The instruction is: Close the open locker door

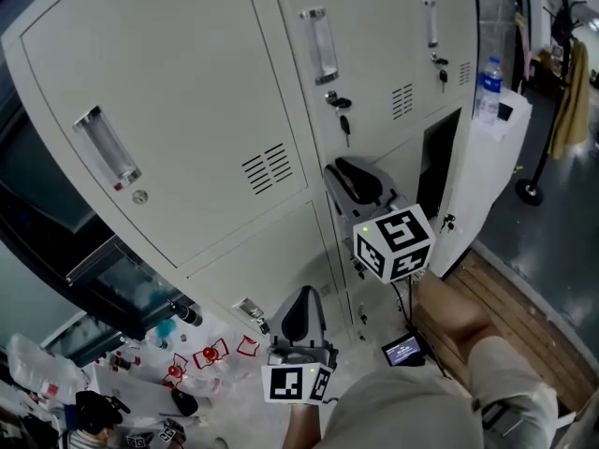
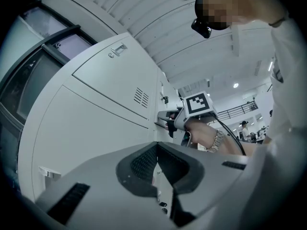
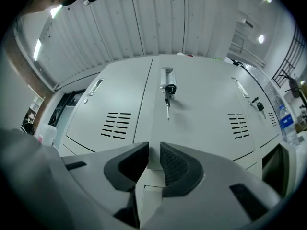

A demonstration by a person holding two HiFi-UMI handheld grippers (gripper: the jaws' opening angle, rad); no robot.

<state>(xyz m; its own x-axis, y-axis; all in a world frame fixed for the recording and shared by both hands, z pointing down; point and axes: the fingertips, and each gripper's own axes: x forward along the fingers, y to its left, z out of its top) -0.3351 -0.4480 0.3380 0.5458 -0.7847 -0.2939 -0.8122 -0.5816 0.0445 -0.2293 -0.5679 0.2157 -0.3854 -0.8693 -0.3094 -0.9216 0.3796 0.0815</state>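
The head view is showing the open locker door (image 1: 475, 185) standing ajar at the lower right, beyond the right gripper (image 1: 352, 176). Only the gripper views are revealing fingers: the right's narrowly apart and empty, the left gripper's (image 1: 301, 307) pressed together, facing the lockers (image 1: 187, 110).

I can't tell whether the right gripper (image 3: 152, 150) pinches anything; darkness hides the compartment (image 1: 438, 162) beside the open white metal locker door (image 1: 491, 176).
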